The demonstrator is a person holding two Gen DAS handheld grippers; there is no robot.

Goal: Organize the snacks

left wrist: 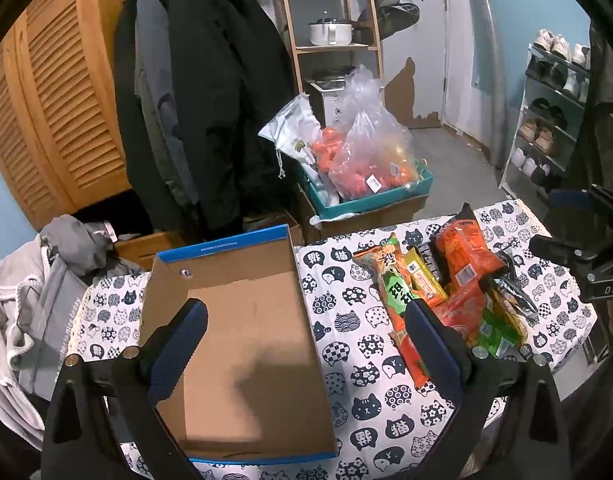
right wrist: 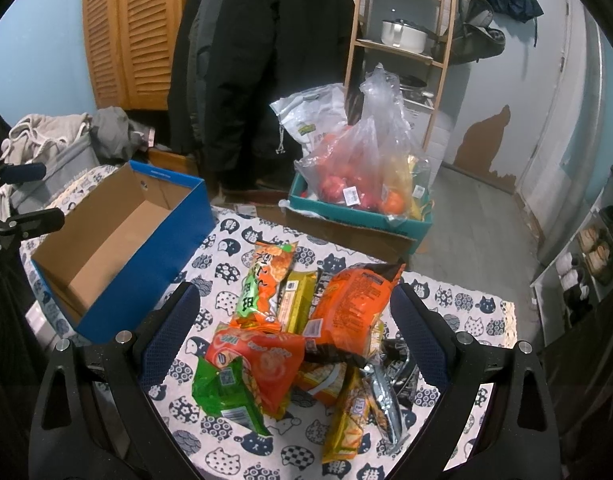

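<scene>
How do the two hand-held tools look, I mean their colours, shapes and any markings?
Both look alike. The left tool has a black frame with triangular cut-outs, silver round bolts, and two broad fingers covered in dark blue textured pads. The right tool shows the same build. In the left wrist view, white letters "DAS" are visible on the right tool's black body. No cables or sleeves are visible.

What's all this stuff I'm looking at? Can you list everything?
Cardboard box: one, blue outside, brown inside, empty, on table beside the snacks.
Snack packets: a pile, orange, green, yellow, silver, on table.
Tablecloth: one, white with dark cat prints.
Fruit bags: clear plastic, orange-red fruit, in teal tray behind table.
Coats: dark, hanging.
Pot: one, white, on wooden shelf.
Shoe rack: one, by the wall.
Left gripper: black, open, over box.
Right gripper: black, open, over snacks.
</scene>
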